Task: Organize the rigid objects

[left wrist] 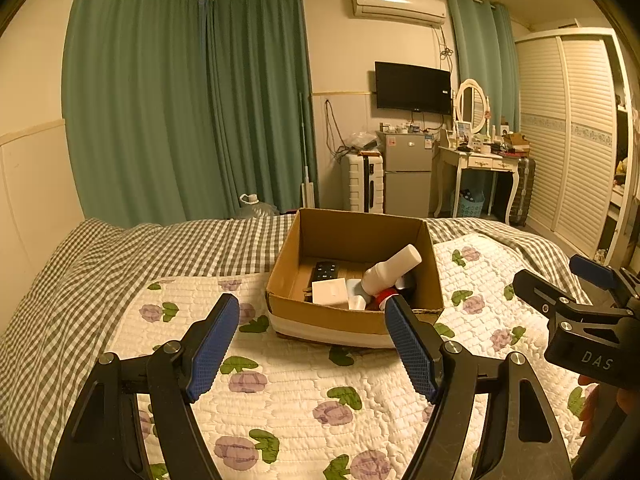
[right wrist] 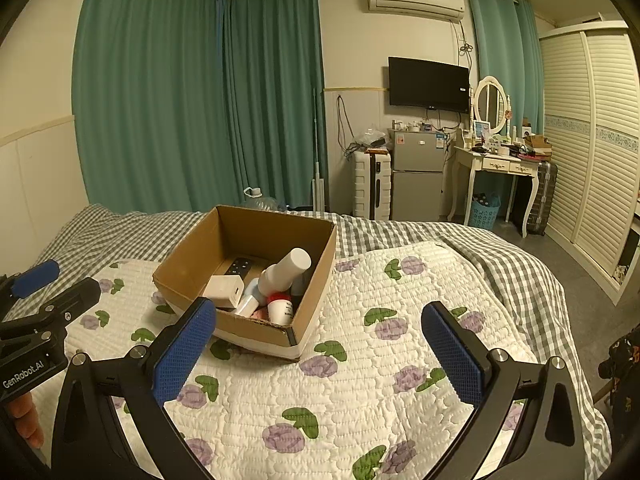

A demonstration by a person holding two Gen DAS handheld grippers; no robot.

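Note:
An open cardboard box point(left wrist: 344, 320) stands on the floral quilt point(left wrist: 288, 392); it also shows in the right wrist view point(right wrist: 188, 264). In it lie a black remote point(left wrist: 325, 270), a white box point(left wrist: 330, 292), a tilted white bottle point(left wrist: 390, 270), a red-capped bottle point(right wrist: 280, 307) and other small items. My left gripper point(left wrist: 312, 316) is open and empty, just short of the box's near wall. My right gripper point(right wrist: 318, 322) is open and empty above the quilt, to the right of the box; its side shows in the left wrist view point(left wrist: 576, 296).
The bed has a grey checked sheet point(left wrist: 120, 256) under the quilt. Green curtains point(left wrist: 180, 100) hang behind. A suitcase point(left wrist: 364, 182), small fridge point(left wrist: 408, 172), dressing table point(left wrist: 480, 164) and wardrobe point(left wrist: 576, 140) stand beyond the bed's far end.

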